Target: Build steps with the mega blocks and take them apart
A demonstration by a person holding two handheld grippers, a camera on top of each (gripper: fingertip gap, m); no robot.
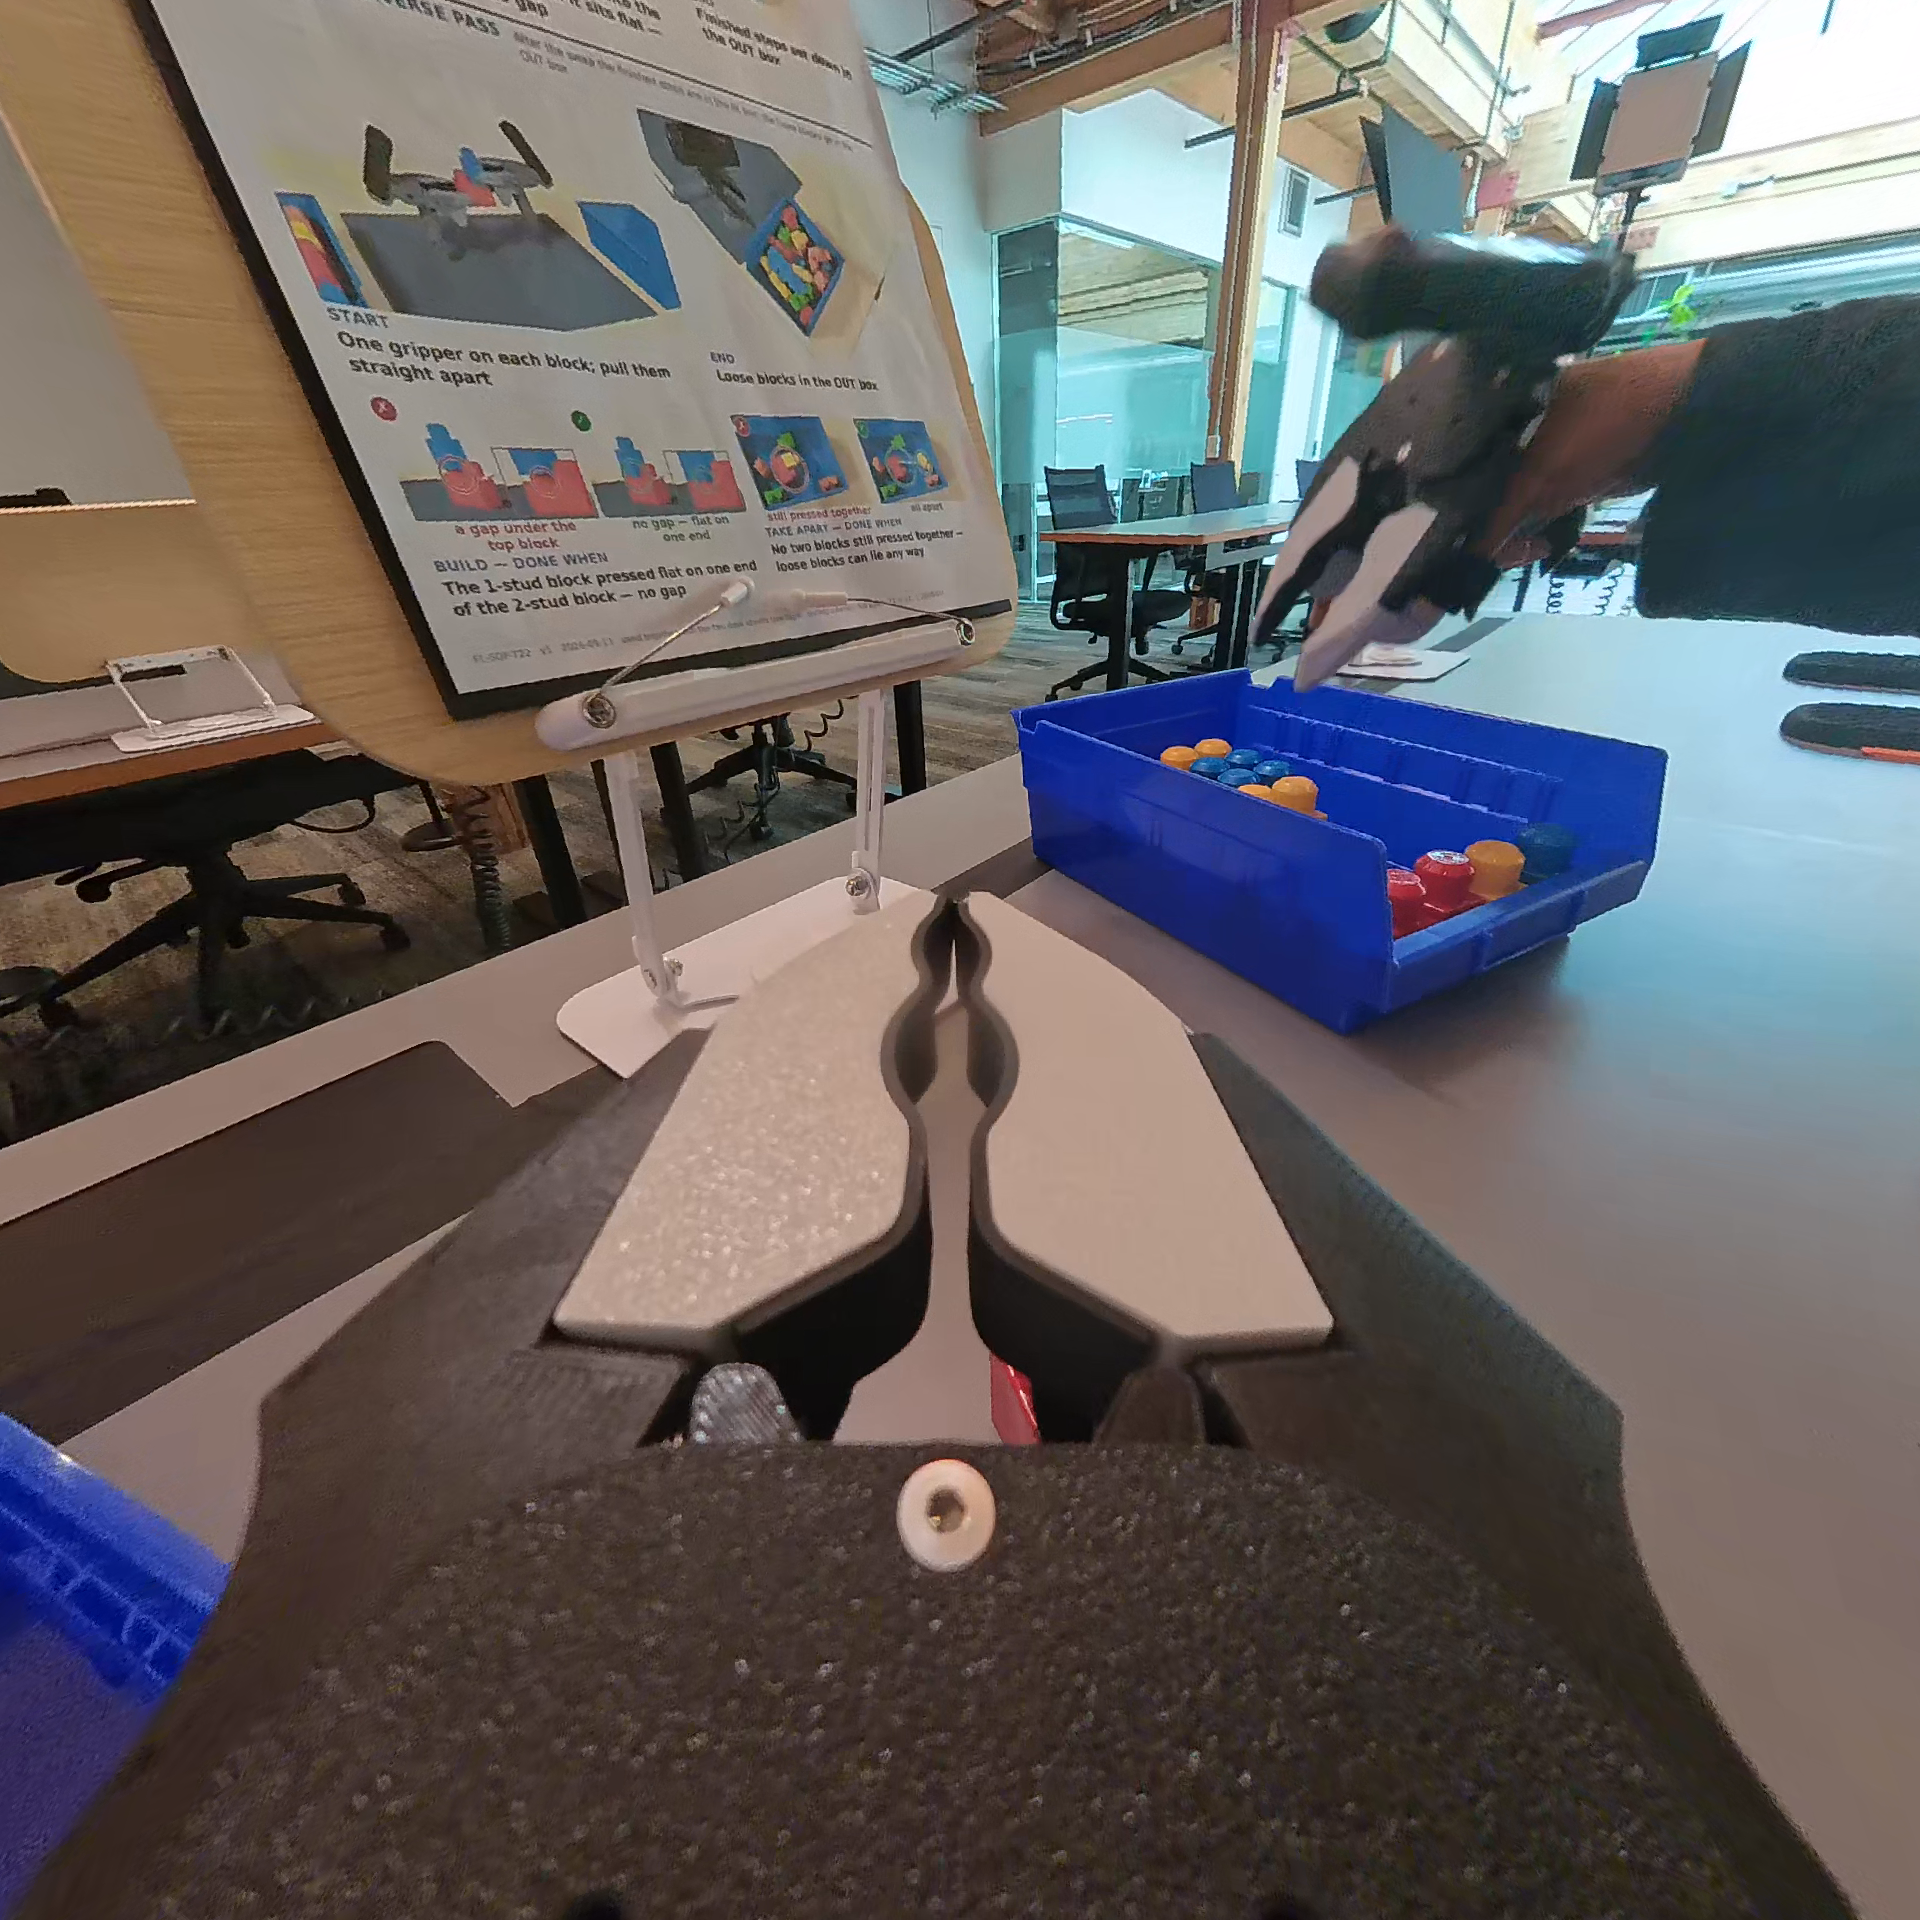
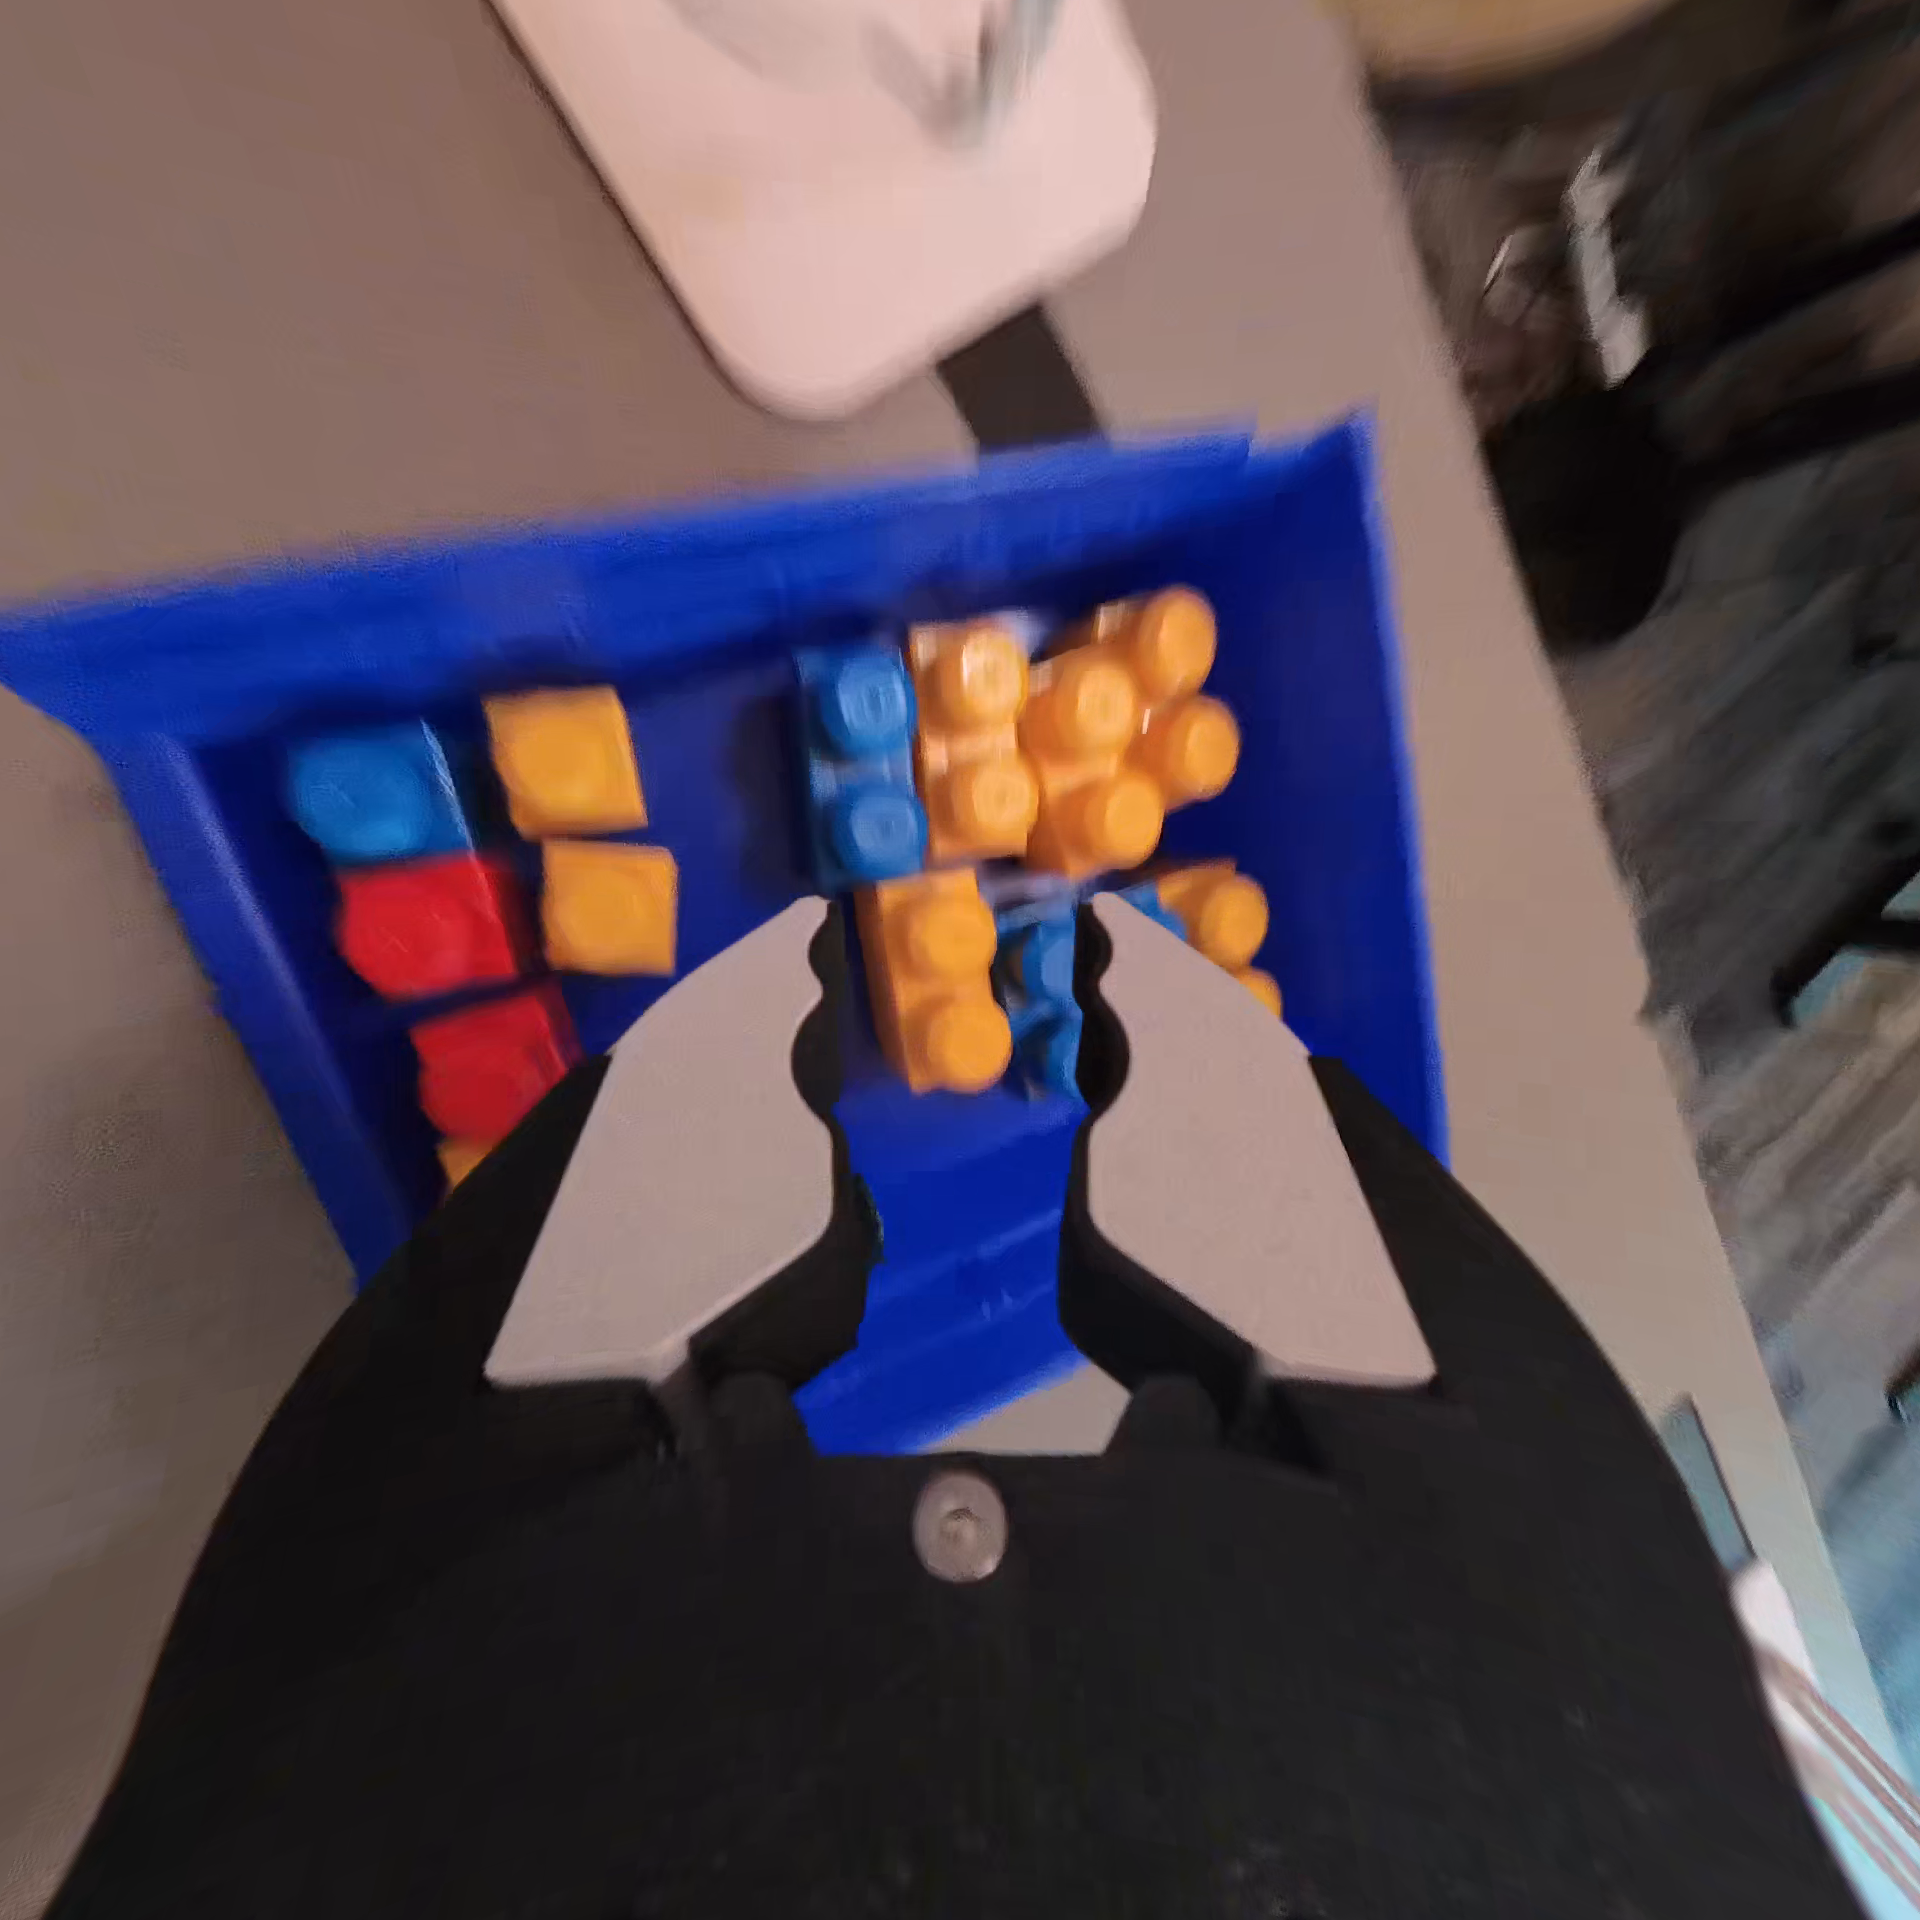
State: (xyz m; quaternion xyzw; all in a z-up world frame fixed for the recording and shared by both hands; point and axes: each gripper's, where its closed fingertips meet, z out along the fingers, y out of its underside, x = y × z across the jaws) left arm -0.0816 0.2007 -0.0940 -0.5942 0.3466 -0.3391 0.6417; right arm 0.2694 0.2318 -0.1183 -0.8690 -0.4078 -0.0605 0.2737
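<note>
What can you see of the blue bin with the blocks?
The blue bin is an open-topped rectangular tray, plastic by its look, with ribbed walls and a lengthwise divider. It sits flat on the grey table beside the white stand base. Orange, blue and red blocks lie loose in both compartments. The right gripper hovers open above it.

A wooden board [image 1: 156,436] carrying a printed instruction sheet [image 1: 582,343] is leaning on a white wire stand [image 1: 665,997] at the far edge of the grey table [image 1: 1714,1143]. A black mat [image 1: 208,1226] is lying flat on the table just left of the stand's base, and two dark oval pads [image 1: 1860,698] are sitting at the far right. Beyond the table, black office chairs [image 1: 1101,582] and desks [image 1: 1174,525] are standing in an open room, with a panel light [image 1: 1662,104] hanging up high.
</note>
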